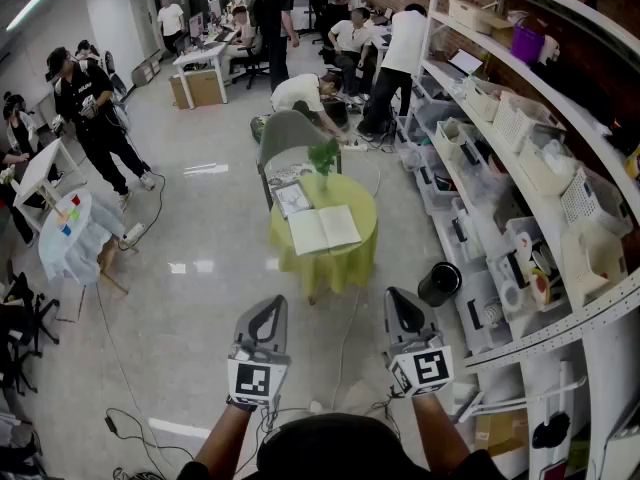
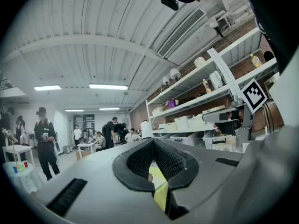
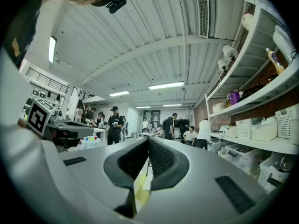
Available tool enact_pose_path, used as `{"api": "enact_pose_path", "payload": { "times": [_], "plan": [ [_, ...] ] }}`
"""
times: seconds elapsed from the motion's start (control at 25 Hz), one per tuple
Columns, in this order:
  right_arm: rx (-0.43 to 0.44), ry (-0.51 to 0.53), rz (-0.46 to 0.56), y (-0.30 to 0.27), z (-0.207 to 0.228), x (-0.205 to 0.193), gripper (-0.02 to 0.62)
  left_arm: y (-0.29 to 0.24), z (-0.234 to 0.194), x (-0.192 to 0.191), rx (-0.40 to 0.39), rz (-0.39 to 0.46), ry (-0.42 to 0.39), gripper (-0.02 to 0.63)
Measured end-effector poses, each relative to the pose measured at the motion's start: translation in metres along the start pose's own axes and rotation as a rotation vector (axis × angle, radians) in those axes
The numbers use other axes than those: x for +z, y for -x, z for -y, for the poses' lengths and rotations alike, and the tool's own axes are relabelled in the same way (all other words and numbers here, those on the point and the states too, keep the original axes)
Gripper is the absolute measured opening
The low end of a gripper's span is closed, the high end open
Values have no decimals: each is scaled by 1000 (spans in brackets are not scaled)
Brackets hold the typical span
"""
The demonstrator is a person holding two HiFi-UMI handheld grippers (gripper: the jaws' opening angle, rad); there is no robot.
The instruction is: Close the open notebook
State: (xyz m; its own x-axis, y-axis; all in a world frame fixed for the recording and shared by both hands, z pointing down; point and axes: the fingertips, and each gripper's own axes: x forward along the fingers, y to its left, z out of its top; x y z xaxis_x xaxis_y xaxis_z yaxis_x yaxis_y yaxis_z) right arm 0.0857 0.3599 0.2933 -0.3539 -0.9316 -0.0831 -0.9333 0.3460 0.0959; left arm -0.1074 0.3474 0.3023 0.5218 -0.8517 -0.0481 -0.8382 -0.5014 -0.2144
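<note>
Head view, notebook (image 1: 323, 230) open by table (image 1: 362, 200) edge, left hand-held gripper (image 1: 267, 308), right hand-held gripper (image 1: 399, 300) both closed, well back

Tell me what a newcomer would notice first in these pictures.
A round table under a yellow-green cloth stands alone mid-floor, with an open notebook lying flat on it and a little plant just beyond. In the foreground the left gripper and right gripper are both shut and empty, well short of the table. White shelves crowded with bins curve along the right.
</note>
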Motion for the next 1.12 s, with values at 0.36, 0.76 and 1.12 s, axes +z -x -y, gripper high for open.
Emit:
{"api": "enact_pose_path", "payload": {
  "times": [0.36, 0.76, 1.12],
  "plan": [
    [-8, -24, -25, 6, -15, -7, 2, 17, -6, -4, 3, 4, 11, 18],
    [-23, -35, -14, 9, -16, -4, 2, 18, -4, -6, -20, -10, -13, 18],
    [-16, -34, -19, 9, -19, -2, 2, 20, -3, -1, -21, -4, -7, 18]
  ]
}}
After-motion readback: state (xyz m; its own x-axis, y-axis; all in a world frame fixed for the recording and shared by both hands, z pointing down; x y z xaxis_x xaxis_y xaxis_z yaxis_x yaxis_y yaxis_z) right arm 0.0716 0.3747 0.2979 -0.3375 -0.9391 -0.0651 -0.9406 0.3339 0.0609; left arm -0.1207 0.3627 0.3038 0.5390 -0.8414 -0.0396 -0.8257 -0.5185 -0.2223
